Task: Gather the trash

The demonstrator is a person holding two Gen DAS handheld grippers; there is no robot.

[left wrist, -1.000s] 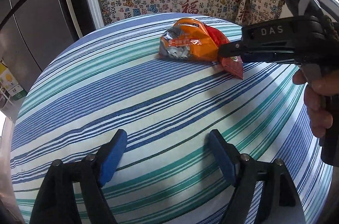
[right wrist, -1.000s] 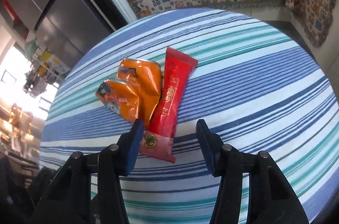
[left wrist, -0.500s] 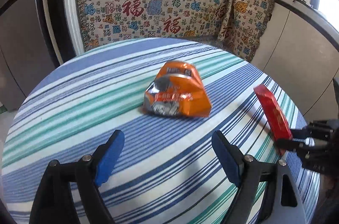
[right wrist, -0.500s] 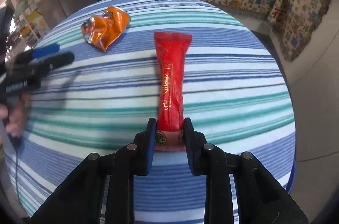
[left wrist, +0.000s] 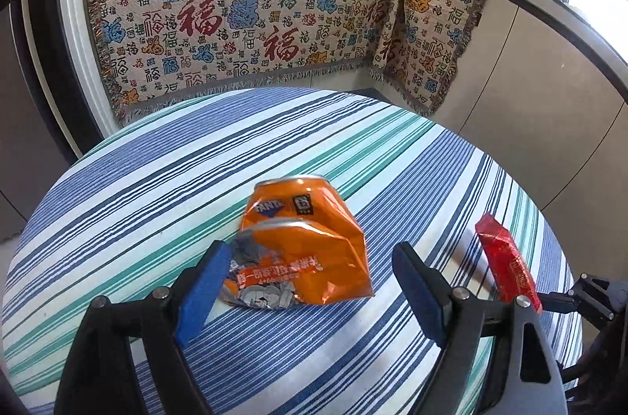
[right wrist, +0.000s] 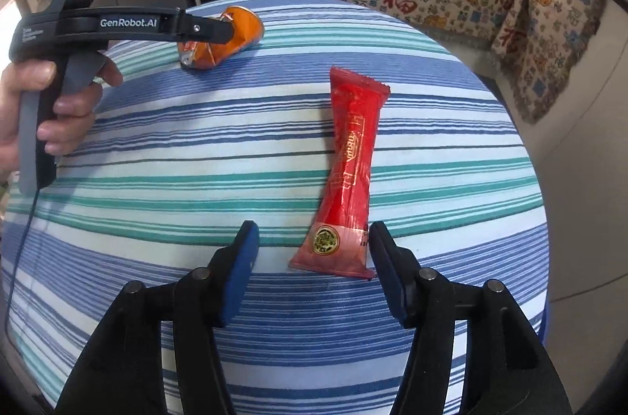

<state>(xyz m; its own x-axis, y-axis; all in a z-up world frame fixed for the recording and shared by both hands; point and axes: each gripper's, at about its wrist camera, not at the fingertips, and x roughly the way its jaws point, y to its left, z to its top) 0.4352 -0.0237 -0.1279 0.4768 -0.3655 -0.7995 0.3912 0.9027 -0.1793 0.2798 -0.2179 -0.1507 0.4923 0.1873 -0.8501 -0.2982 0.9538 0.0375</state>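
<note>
Trash not yet collected: crushed orange can (left wrist: pixel 302 246) and red wrapper (right wrist: pixel 349 179) are both lying on the striped counter (right wrist: pixel 157 148). Left gripper (left wrist: pixel 310 281) is straddling the can, right gripper (right wrist: pixel 314 258) the wrapper end; both jaws wide, gripping nothing.

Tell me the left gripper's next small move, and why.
Probably ease forward a little, then close. The left gripper is open, and the crushed orange can lies on the striped tablecloth with only its near end between the blue pads. The right gripper is open around the red wrapper.
</note>
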